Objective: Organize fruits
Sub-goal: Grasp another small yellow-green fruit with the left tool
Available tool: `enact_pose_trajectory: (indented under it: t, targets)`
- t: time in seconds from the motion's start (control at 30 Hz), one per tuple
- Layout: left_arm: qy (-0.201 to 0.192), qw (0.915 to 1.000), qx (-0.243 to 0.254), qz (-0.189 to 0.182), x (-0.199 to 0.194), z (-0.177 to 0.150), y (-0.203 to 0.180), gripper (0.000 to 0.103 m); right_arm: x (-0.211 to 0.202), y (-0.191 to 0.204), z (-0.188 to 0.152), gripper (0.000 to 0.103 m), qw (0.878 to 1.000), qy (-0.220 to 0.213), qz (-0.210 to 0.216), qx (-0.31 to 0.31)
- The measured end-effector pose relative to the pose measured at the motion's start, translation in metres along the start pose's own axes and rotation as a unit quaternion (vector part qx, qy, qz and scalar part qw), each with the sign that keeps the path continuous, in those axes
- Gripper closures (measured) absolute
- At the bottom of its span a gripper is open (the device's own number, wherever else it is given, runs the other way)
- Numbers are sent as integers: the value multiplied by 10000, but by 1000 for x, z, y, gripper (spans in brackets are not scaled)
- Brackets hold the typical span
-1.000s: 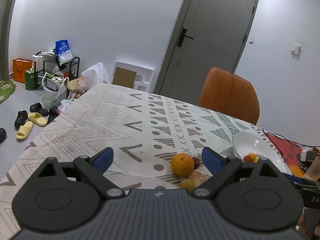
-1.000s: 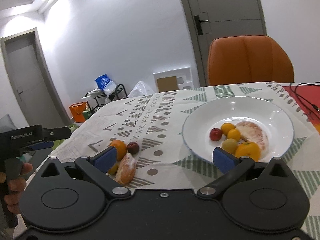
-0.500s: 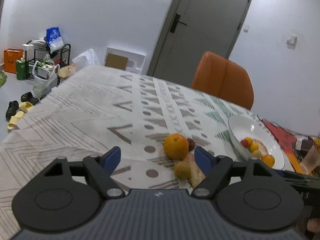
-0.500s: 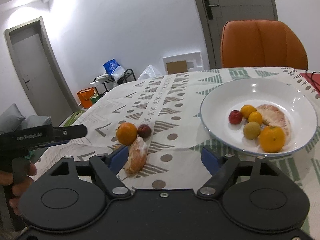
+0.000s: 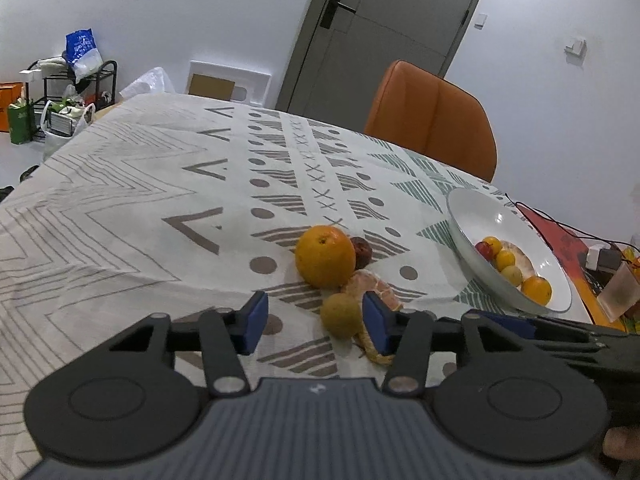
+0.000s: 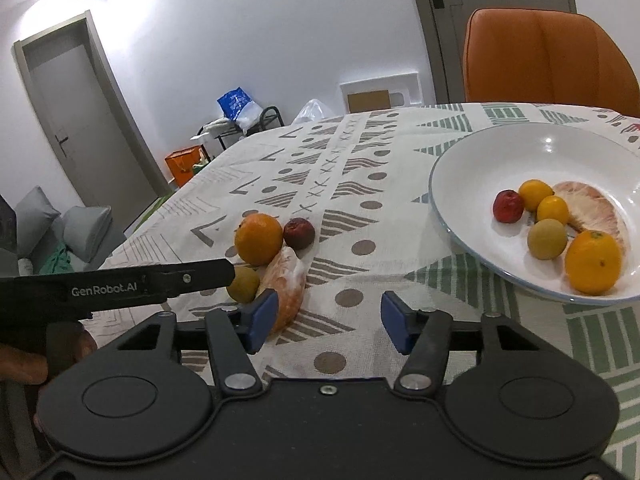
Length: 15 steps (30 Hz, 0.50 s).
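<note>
My left claw (image 5: 314, 322) stood wide, the green fruit (image 5: 341, 315) between its pads but untouched. I judged a slow, centred squeeze best, sparing the peeled segment (image 5: 374, 288) just right. My right claw (image 6: 328, 322) gaped empty.

**Surfaces and finishes in front of you**

Your bench wears a matt, woven patterned cloth (image 6: 360, 184), creased near its left edge. The wide white bowl (image 6: 520, 148) looks like glazed ceramic, glossy with bright highlights. The big round orange (image 5: 325, 256) has dimpled, slightly shiny skin; the peeled orange segment piece (image 6: 289, 284) looks dull and fibrous. Your fingers (image 5: 252, 320) carry smooth blue pads on matt black plastic, with bright metal pivots. The orange chair back (image 6: 548, 56) looks like smooth leather.
</note>
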<state>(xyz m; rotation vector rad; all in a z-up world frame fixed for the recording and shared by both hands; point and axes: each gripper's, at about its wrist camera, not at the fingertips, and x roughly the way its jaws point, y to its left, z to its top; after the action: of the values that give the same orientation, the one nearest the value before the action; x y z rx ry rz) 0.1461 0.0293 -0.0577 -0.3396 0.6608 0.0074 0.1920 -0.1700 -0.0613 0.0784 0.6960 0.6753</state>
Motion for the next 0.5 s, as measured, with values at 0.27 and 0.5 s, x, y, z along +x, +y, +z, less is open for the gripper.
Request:
enact_pose_trajectory:
  t: [0.27,0.5]
  targets:
    - [76,9999,-22,-132,9,-3,-5,70,5,1,1,47,9999,66,37,-80]
    - [2,9999,-88,-126,7,-2,-4,80,5,3,4,47,9999,64,31,-109]
